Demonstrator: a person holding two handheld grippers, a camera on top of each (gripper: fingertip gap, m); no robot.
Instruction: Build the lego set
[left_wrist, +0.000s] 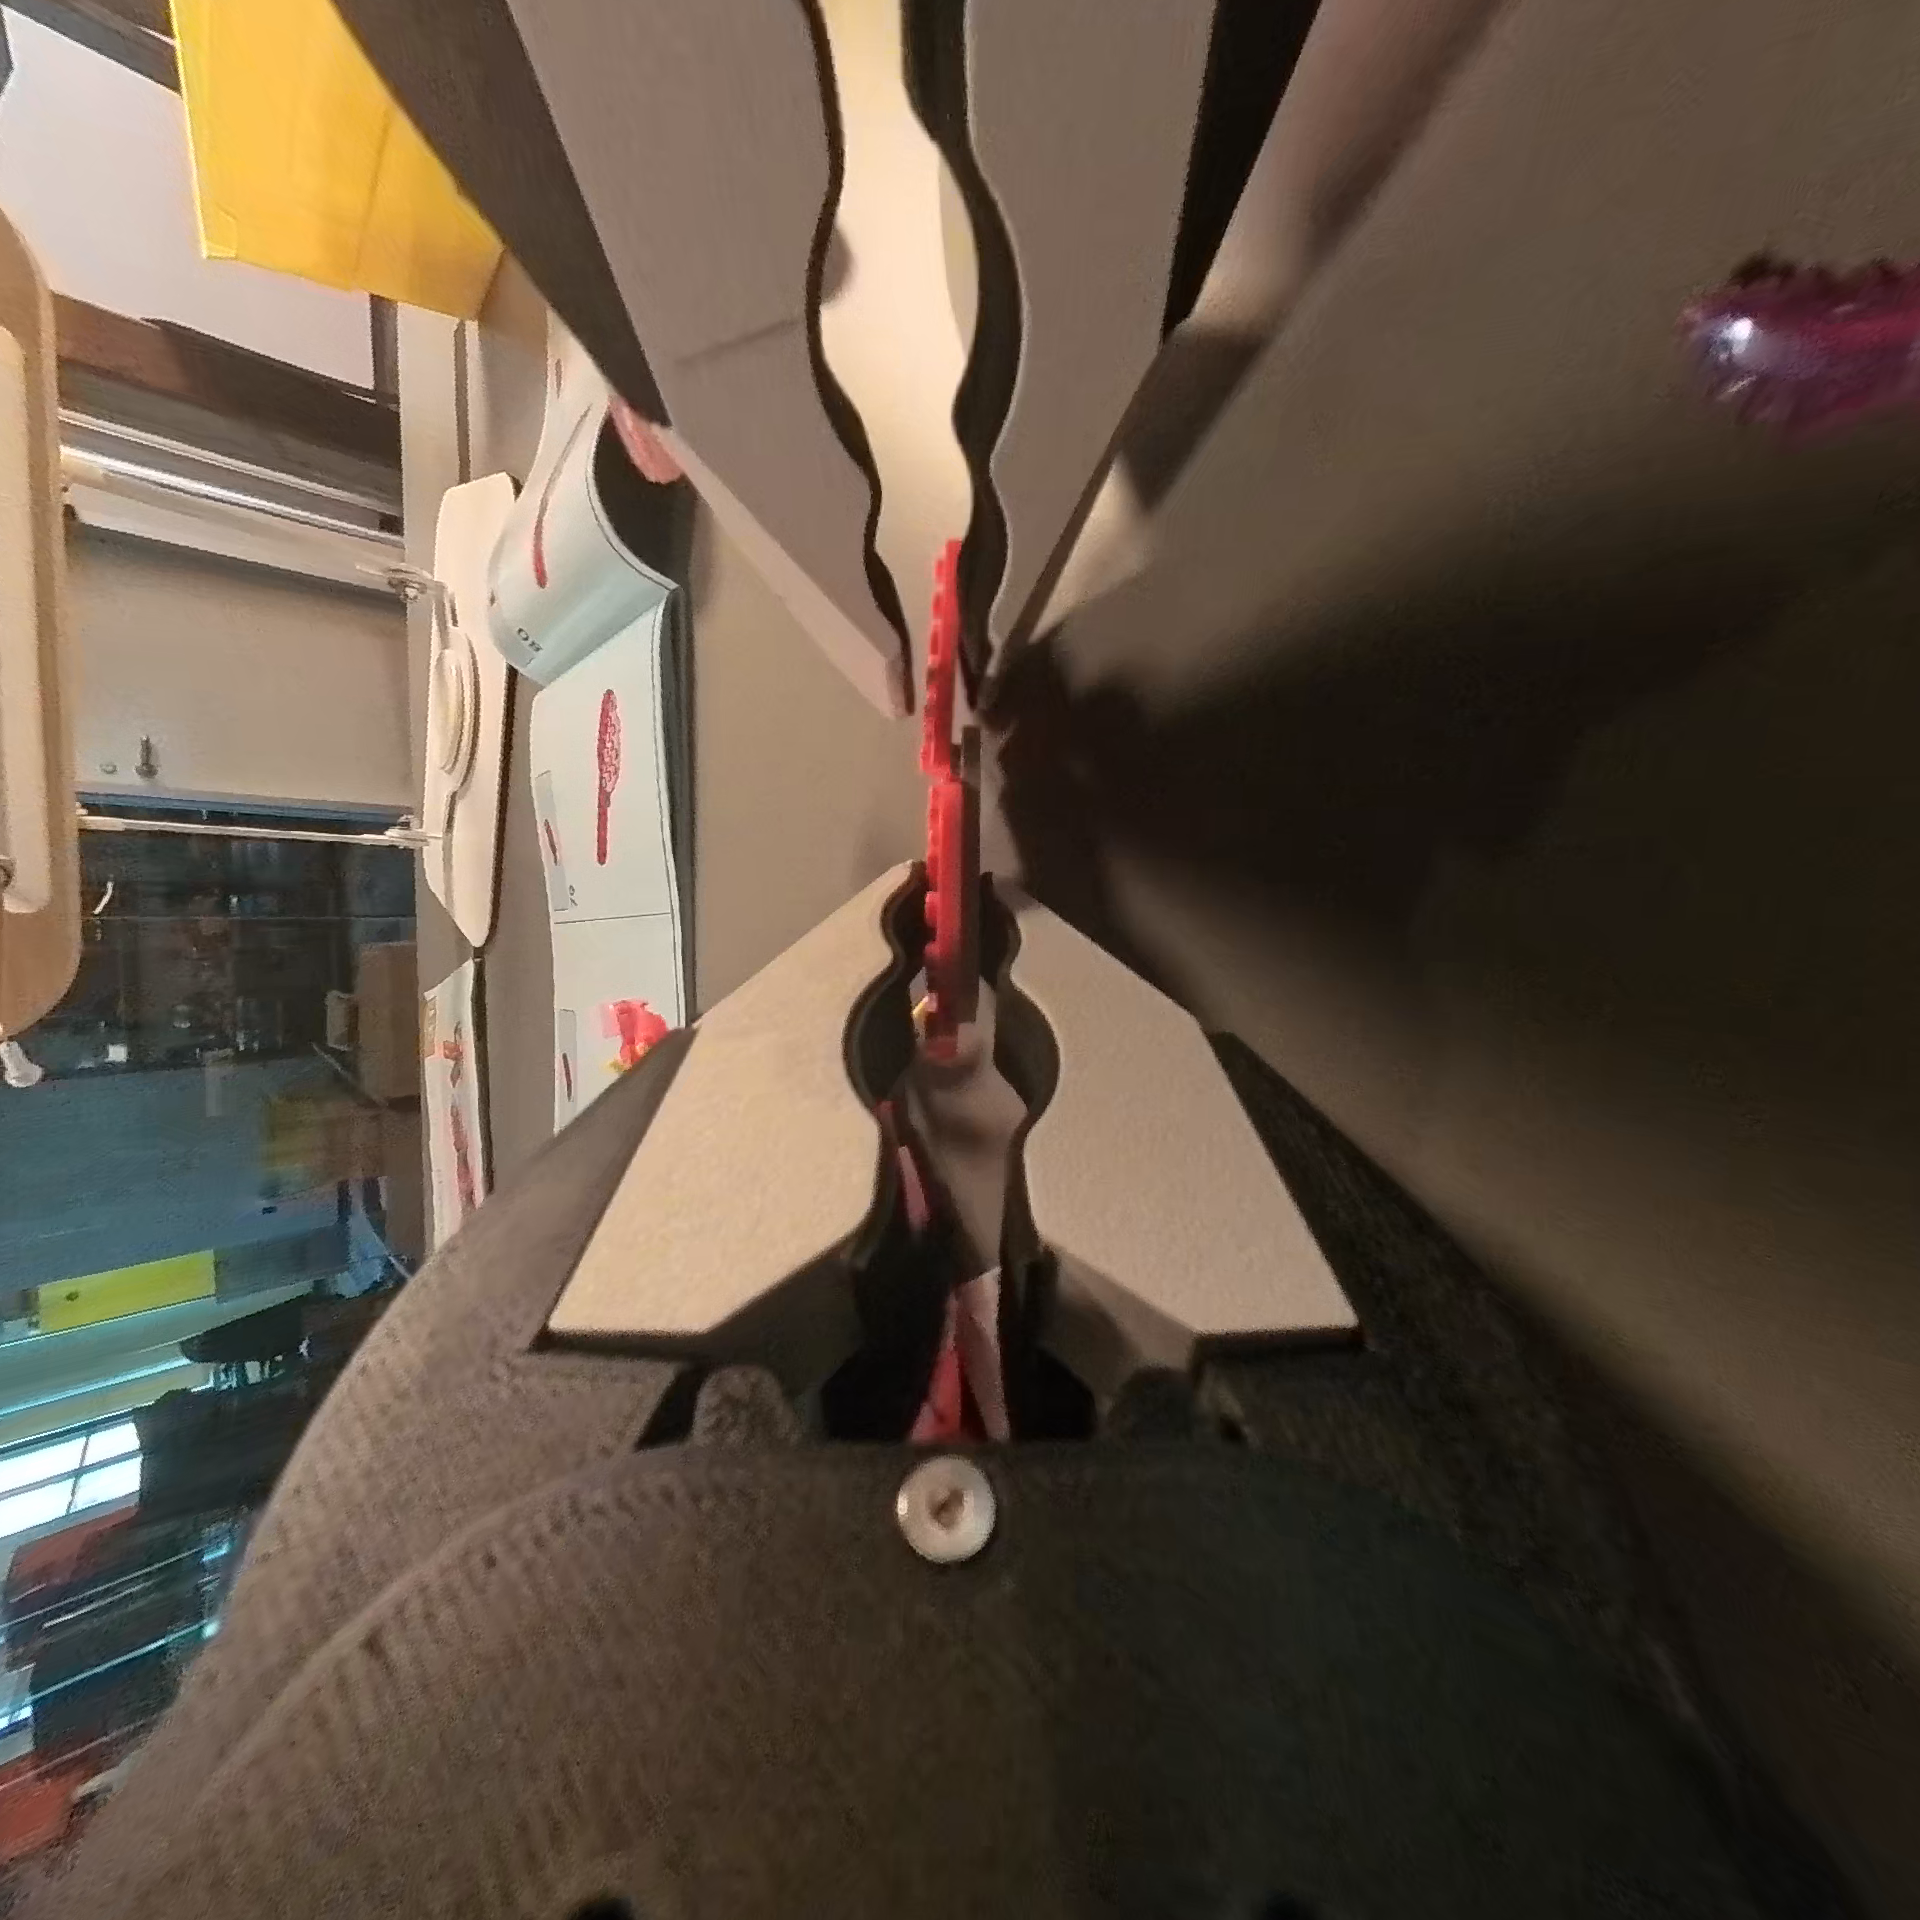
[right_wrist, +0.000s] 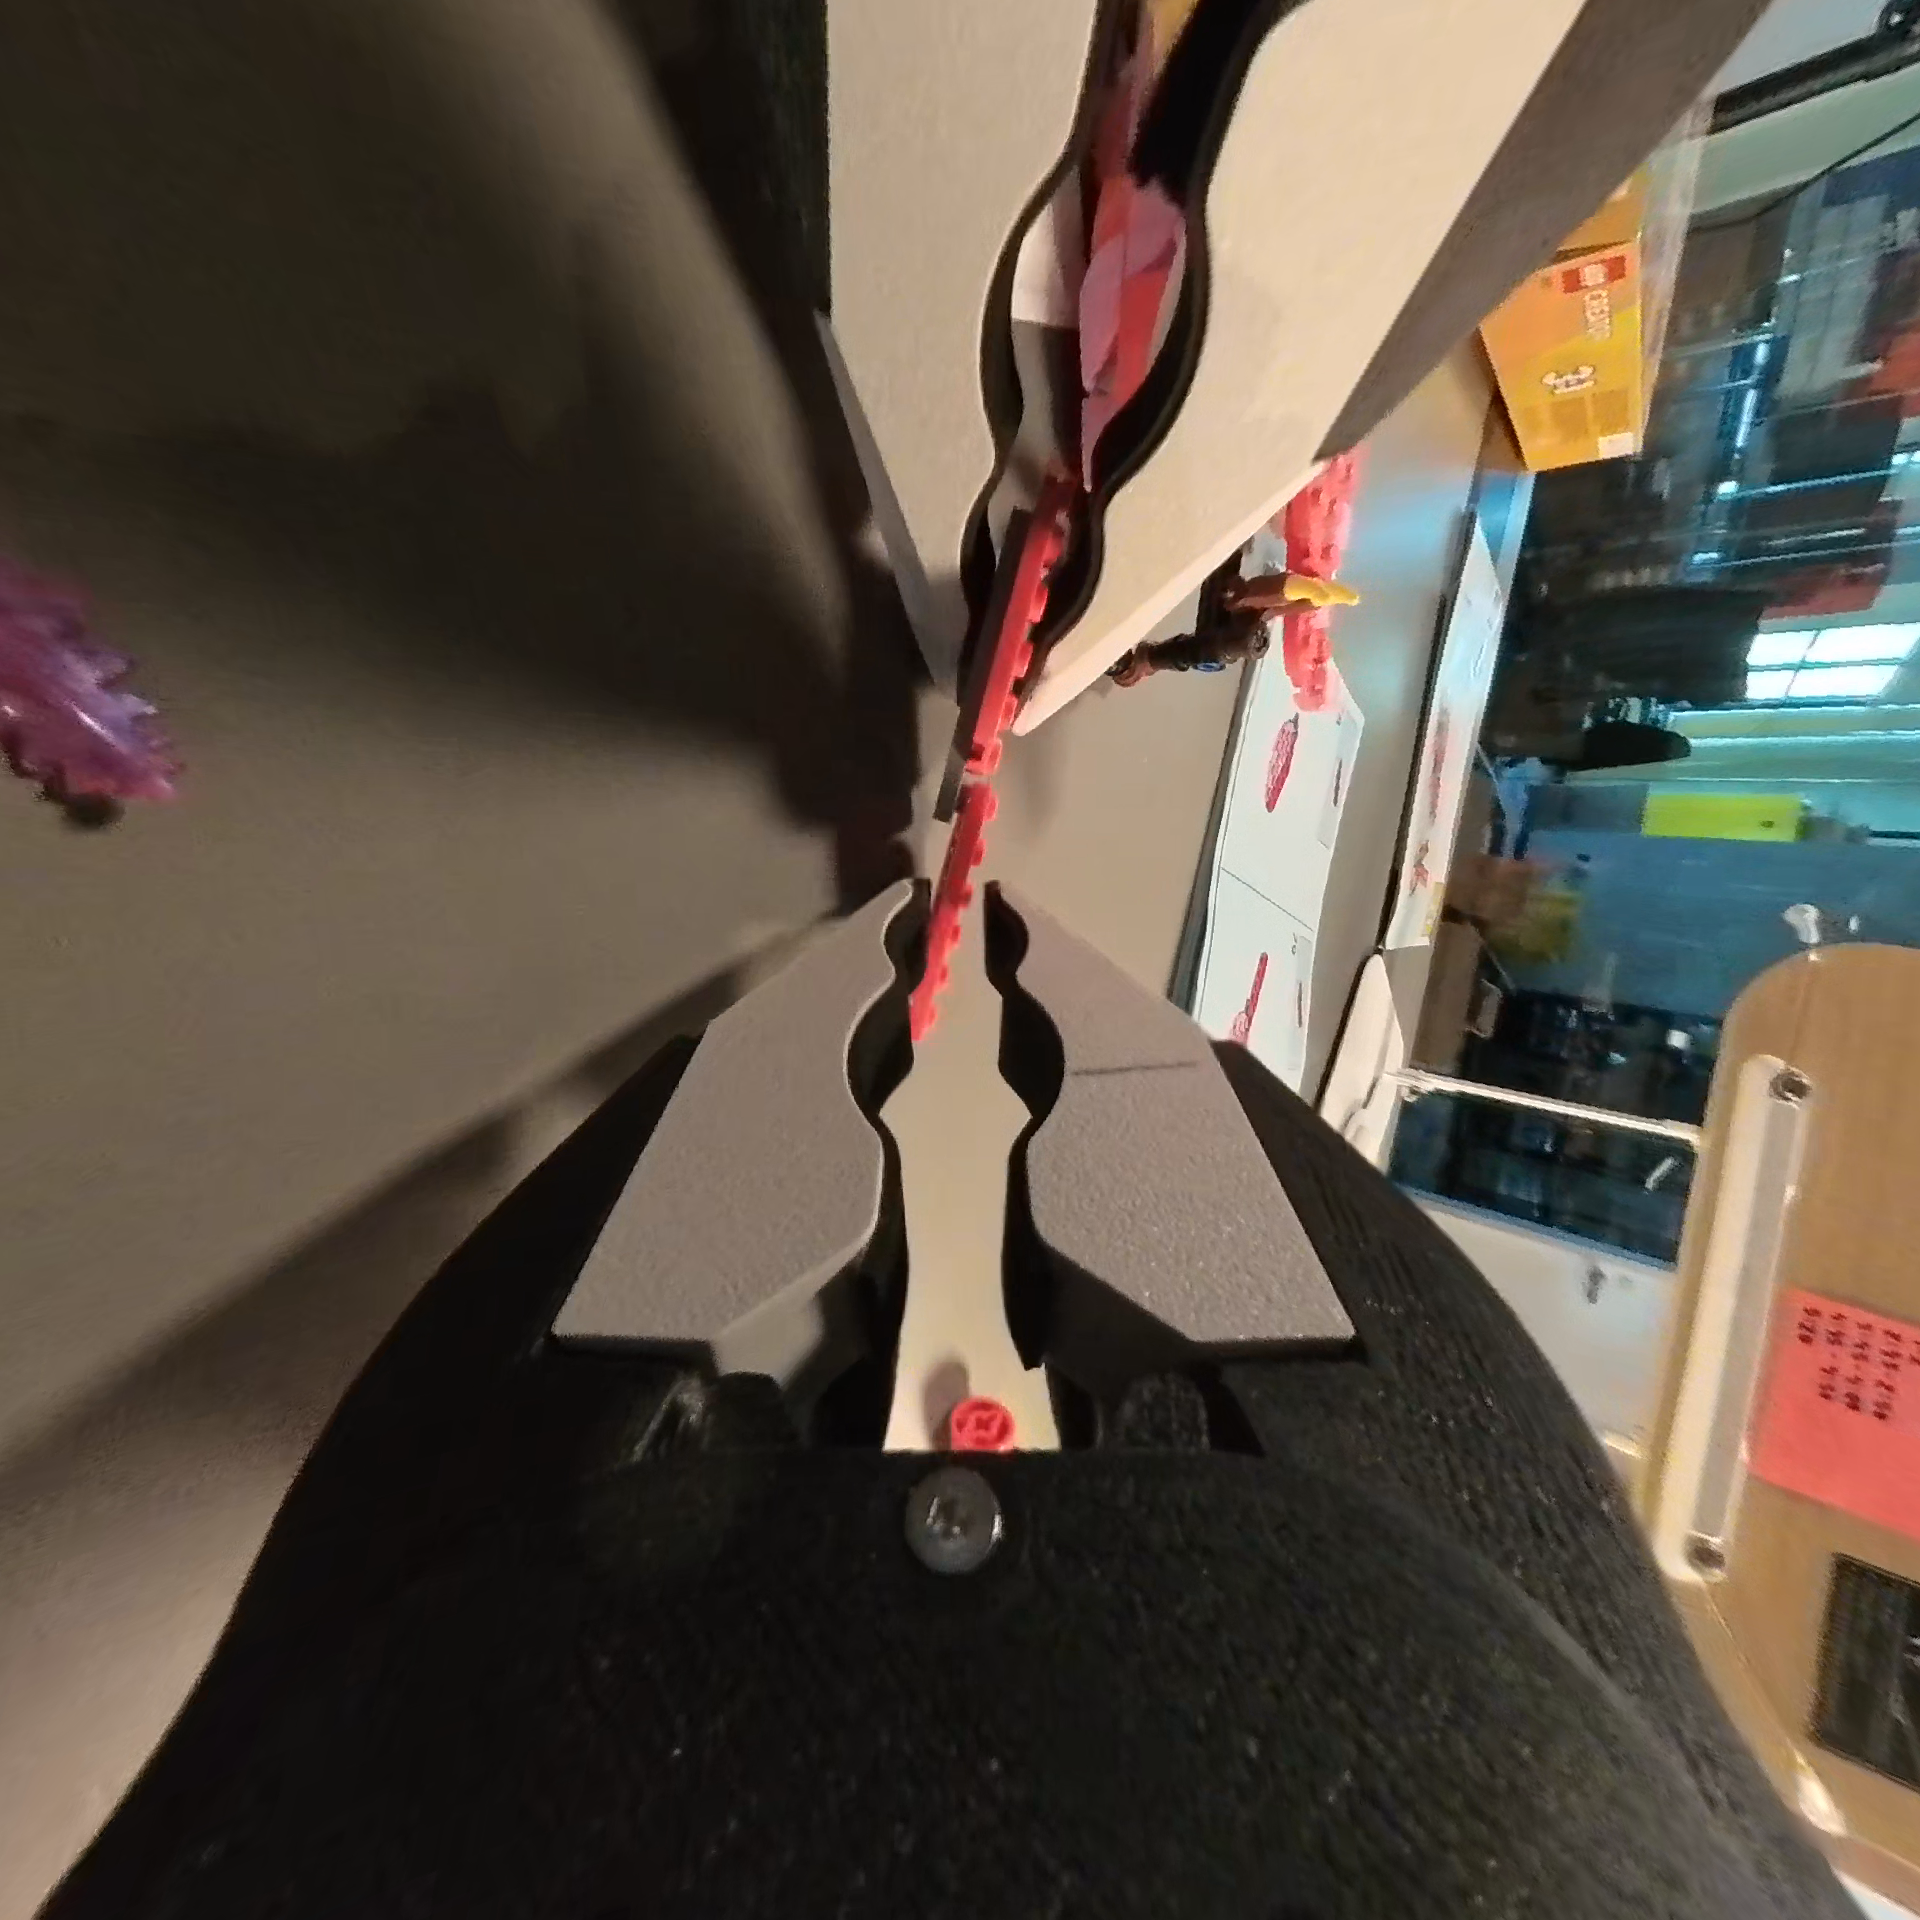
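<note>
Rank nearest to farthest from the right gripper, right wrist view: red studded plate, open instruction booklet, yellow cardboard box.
1. Red studded plate: between the right gripper fingertips, other end in the left gripper.
2. Open instruction booklet: on the table, right of the fingers.
3. Yellow cardboard box: upper right, beyond the booklet.

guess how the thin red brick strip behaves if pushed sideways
The red brick strip is probably stiff and light, being thin plastic. It seems joined mid-length by a dark plate, so a sideways push might pop it apart there.
</note>
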